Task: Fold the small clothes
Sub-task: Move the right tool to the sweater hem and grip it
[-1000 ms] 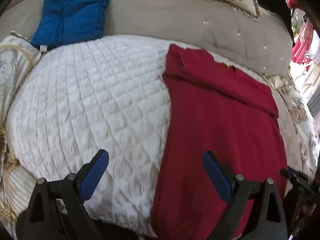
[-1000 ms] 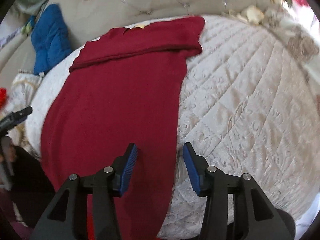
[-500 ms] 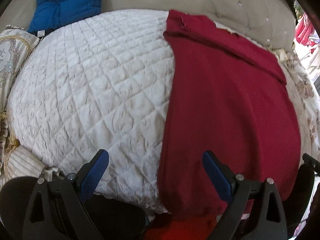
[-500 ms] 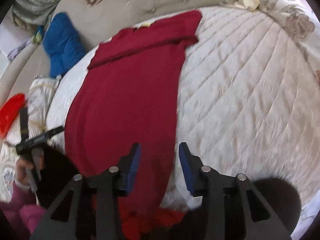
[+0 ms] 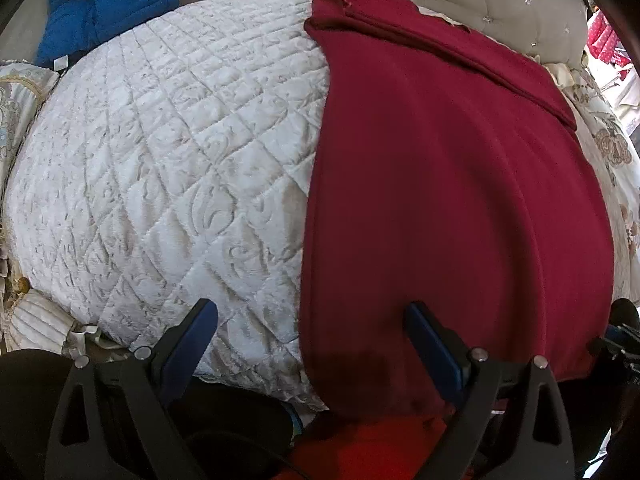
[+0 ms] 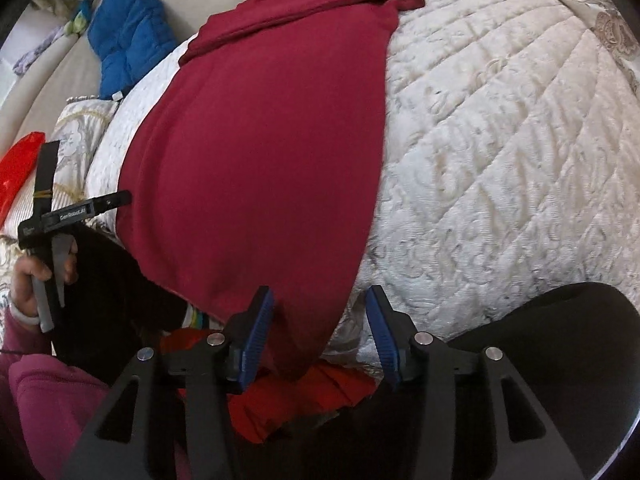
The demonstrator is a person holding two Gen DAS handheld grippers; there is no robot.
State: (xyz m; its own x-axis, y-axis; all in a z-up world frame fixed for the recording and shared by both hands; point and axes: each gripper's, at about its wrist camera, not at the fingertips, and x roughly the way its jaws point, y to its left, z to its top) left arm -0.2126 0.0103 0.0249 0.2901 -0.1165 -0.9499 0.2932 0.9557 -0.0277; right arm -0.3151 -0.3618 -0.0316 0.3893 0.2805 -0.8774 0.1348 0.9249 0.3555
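Observation:
A dark red garment (image 5: 440, 184) lies flat on the white quilted bedspread (image 5: 160, 160), with a folded band across its far end. Its near hem hangs over the bed's front edge. My left gripper (image 5: 310, 312) hovers wide open just above the hem's left corner, with the garment's left edge running between the fingers. In the right wrist view the same garment (image 6: 260, 140) fills the middle. My right gripper (image 6: 319, 296) is over the hem's right corner; its jaws are opening, and the corner sits between them with the pads off the cloth.
A bright red cloth (image 6: 304, 396) lies bunched below the bed's front edge. A blue padded cushion (image 5: 100, 4) rests against the beige tufted backrest (image 5: 500, 4). Patterned pillows (image 5: 20, 92) sit at the left. A person's hand (image 6: 28, 280) holds the left tool; a dark knee (image 6: 560, 340) is at the right.
Both grippers have dropped and drawn back toward the bed's near edge and the garment's hem. The right jaws have spread wider. The left jaws stay equally wide.

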